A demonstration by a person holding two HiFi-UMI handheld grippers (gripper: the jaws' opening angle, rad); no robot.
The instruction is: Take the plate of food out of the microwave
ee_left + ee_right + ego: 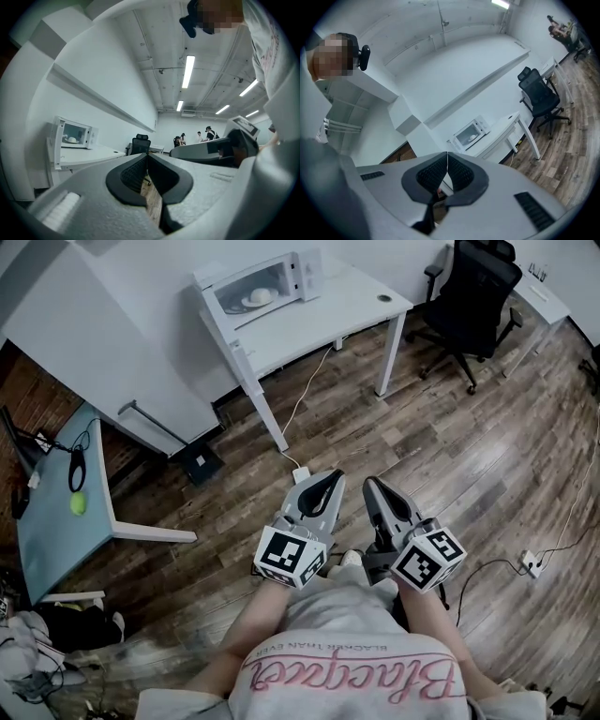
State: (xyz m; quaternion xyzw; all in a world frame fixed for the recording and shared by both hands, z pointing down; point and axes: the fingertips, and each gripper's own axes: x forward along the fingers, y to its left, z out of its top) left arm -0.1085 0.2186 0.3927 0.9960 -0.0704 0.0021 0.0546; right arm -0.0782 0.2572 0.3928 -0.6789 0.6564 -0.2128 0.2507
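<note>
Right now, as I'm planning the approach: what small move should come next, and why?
Probably step toward the white desk: the microwave holding the plate of food stands far across the floor, while the left tool and right tool are both shut, empty, near the person's waist.

The floor [469, 456] is brown wood. Far ahead of the jaws stands a white tabletop [356, 306] by a white wall [117, 56]. A black chair [469, 292] sits ahead, to the right. Long lights [188, 70] shine above.

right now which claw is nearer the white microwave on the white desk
Left, narrowly. The white microwave lies far ahead and left of the left claw; the right claw sits further right.
</note>
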